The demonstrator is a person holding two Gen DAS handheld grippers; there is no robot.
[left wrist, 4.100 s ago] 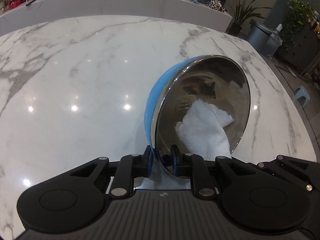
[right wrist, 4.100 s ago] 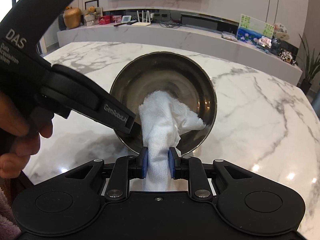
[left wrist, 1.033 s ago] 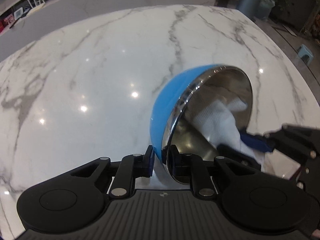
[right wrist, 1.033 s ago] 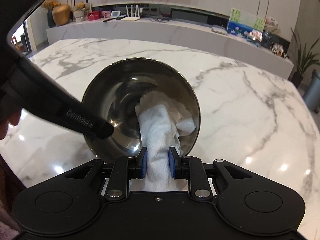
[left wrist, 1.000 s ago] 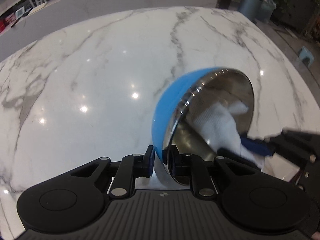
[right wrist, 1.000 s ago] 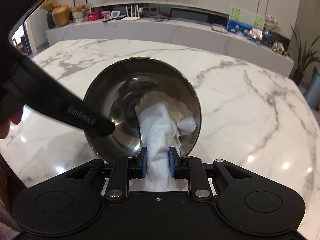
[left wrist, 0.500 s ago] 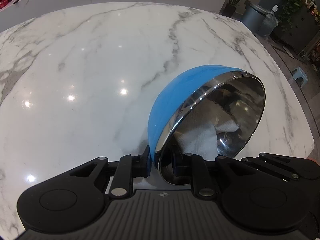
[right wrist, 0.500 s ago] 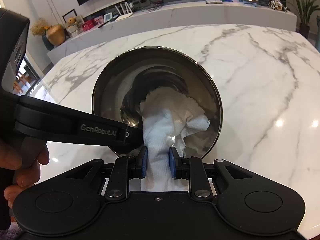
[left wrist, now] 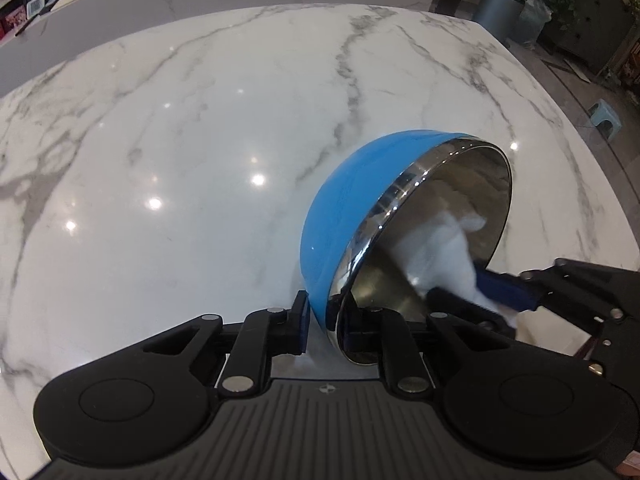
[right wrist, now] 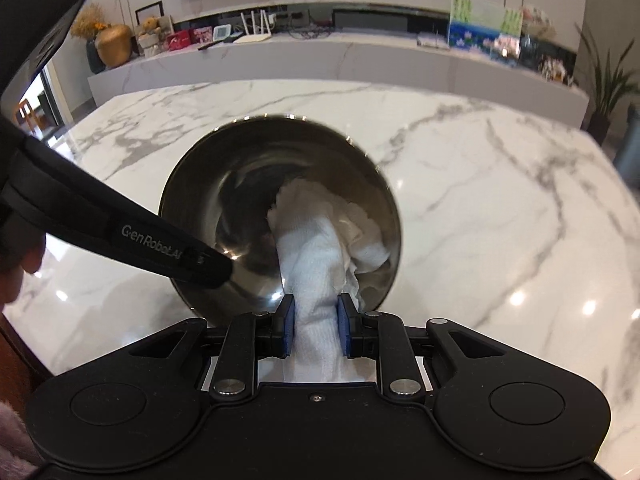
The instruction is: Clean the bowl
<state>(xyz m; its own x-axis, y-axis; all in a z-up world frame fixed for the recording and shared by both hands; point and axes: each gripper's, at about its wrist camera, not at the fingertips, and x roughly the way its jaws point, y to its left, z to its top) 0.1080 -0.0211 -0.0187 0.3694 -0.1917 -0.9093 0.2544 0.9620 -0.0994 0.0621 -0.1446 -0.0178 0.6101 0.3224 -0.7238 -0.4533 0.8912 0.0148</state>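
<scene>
A bowl [left wrist: 352, 200], blue outside and shiny steel inside, is held tilted on its side over the marble table. My left gripper [left wrist: 324, 320] grips its lower rim, one pad outside and one inside, and its jaws are closing tighter on it. A white cloth [right wrist: 316, 248] is pinched in my right gripper [right wrist: 316, 320], which is shut on it and presses it against the bowl's inner wall [right wrist: 240, 200]. In the left wrist view the cloth [left wrist: 436, 260] shows inside the bowl, with the right gripper's blue-padded fingers [left wrist: 504, 292] at the lower right rim. The left gripper's finger [right wrist: 208, 268] reaches the rim from the left.
The white marble table [left wrist: 160, 140] spreads wide around the bowl. A hand [right wrist: 16, 264] holds the left gripper at the left edge. A long counter [right wrist: 320, 60] with small items runs behind. A bin [left wrist: 500, 4], plants and a small stool [left wrist: 606, 114] stand beyond the table's right edge.
The cloth has slid across the inside of the bowl, and the right gripper's fingers have come back into sight at the lower right rim. The left grip stays on the rim.
</scene>
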